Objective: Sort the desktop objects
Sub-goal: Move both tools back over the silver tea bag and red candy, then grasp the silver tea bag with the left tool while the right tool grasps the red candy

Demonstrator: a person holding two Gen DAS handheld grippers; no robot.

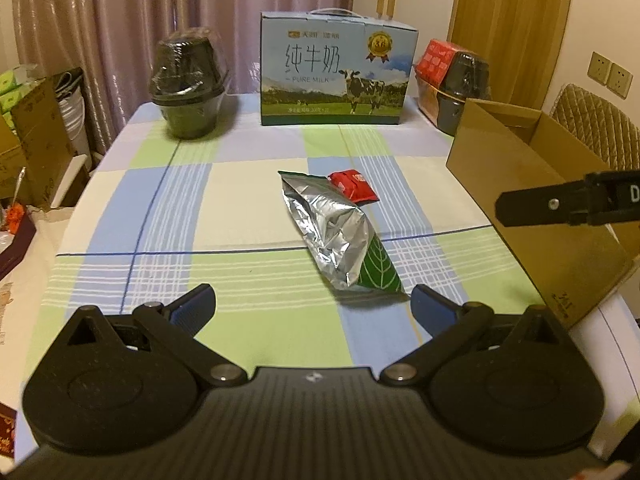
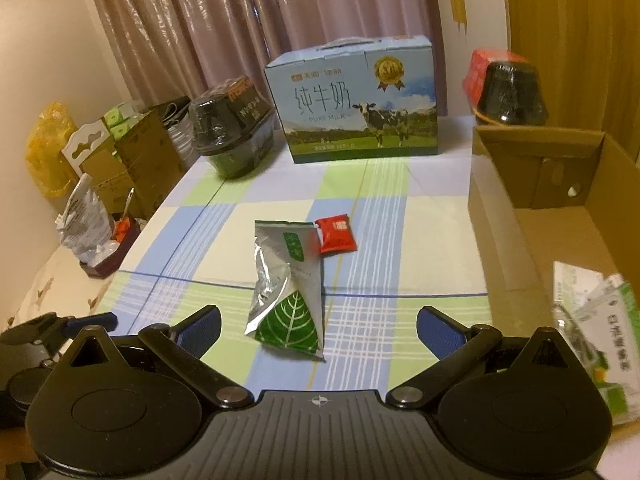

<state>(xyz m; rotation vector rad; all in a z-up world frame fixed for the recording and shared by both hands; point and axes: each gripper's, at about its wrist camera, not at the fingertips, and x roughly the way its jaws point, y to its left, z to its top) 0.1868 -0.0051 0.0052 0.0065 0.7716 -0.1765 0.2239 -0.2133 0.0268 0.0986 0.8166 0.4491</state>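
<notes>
We see pink curtains (image 1: pixel 120 20) behind a table in a checked cloth (image 1: pixel 224 208). At its far edge stands a milk carton (image 1: pixel 336 76) reading "PURE MILK"; an open cardboard box (image 2: pixel 560 216) sits at right. Mid-table lies a silver-green foil pouch (image 1: pixel 340 232), touching a small red packet (image 1: pixel 354 186). Our left gripper (image 1: pixel 312 304) and right gripper (image 2: pixel 318 324) hover low, fingers spread wide, empty.

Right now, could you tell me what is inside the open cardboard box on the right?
The cardboard box holds a white-and-green printed package near its front corner, with bare floor beyond it. The right gripper body hides the box's nearest part.
</notes>
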